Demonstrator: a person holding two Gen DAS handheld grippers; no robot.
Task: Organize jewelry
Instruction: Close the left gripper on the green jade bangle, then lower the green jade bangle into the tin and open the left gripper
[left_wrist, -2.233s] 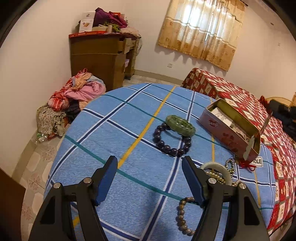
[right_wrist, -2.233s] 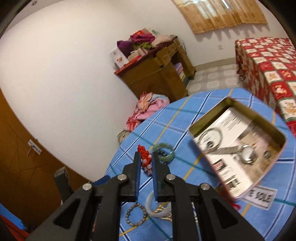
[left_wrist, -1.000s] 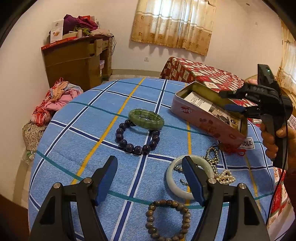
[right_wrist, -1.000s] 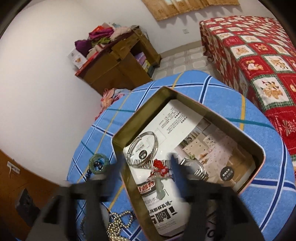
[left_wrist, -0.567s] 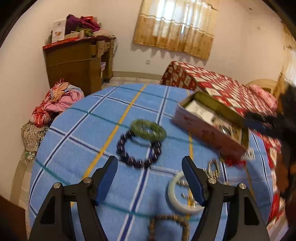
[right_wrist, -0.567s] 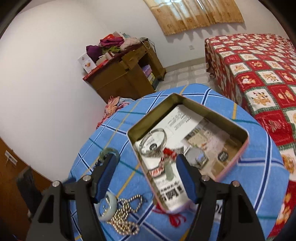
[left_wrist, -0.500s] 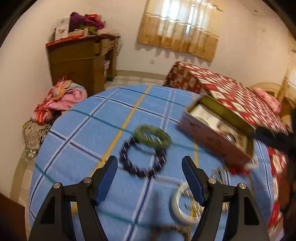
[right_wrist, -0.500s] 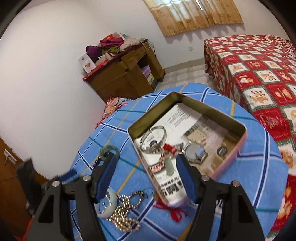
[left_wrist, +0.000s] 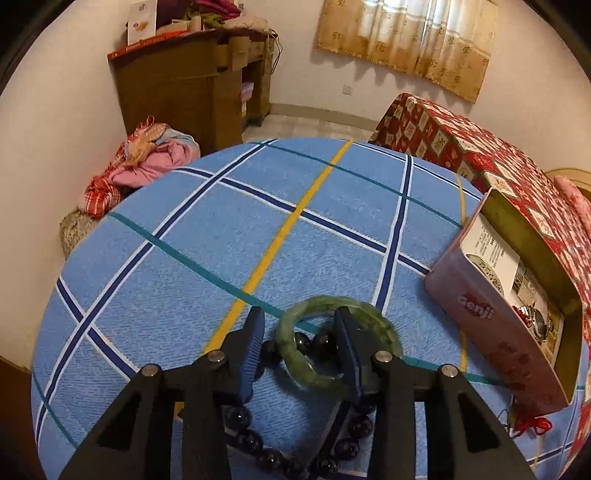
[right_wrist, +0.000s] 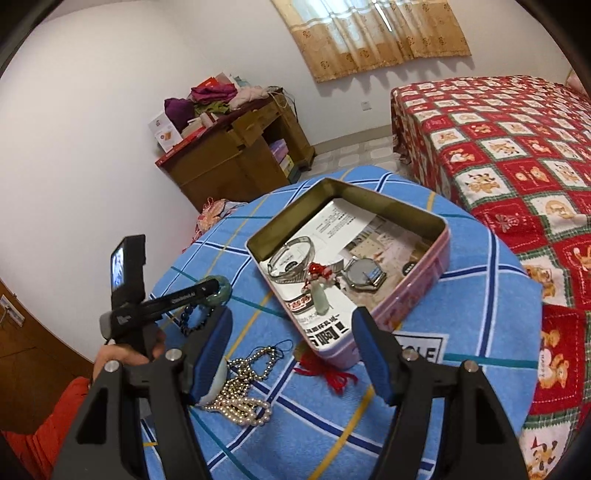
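Observation:
My left gripper (left_wrist: 299, 325) is open and straddles the near-left part of a green jade bangle (left_wrist: 369, 310); its right finger is inside the ring. The bangle lies on a dark purple bead bracelet (left_wrist: 273, 458) on the blue checked tablecloth (left_wrist: 184, 258). My right gripper (right_wrist: 291, 325) is open and empty, held above the near end of the open pink tin (right_wrist: 436, 251). The tin holds a silver bangle (right_wrist: 291, 254), a wristwatch (right_wrist: 364, 277) and a red-tasselled pendant (right_wrist: 319, 284). The left gripper also shows in the right wrist view (right_wrist: 210, 290).
A pearl and bead necklace heap (right_wrist: 243, 391) and a white bangle (right_wrist: 216, 384) lie near the table's front. A red tassel (right_wrist: 332, 373) lies by the tin. A red quilted bed (right_wrist: 517, 147) stands right, a wooden desk (right_wrist: 229, 158) and a clothes pile (left_wrist: 147, 162) behind.
My left gripper has moved forward and down onto the green bangle and narrowed around its rim. My right gripper let go of the red-tasselled pendant into the tin, opened and pulled back.

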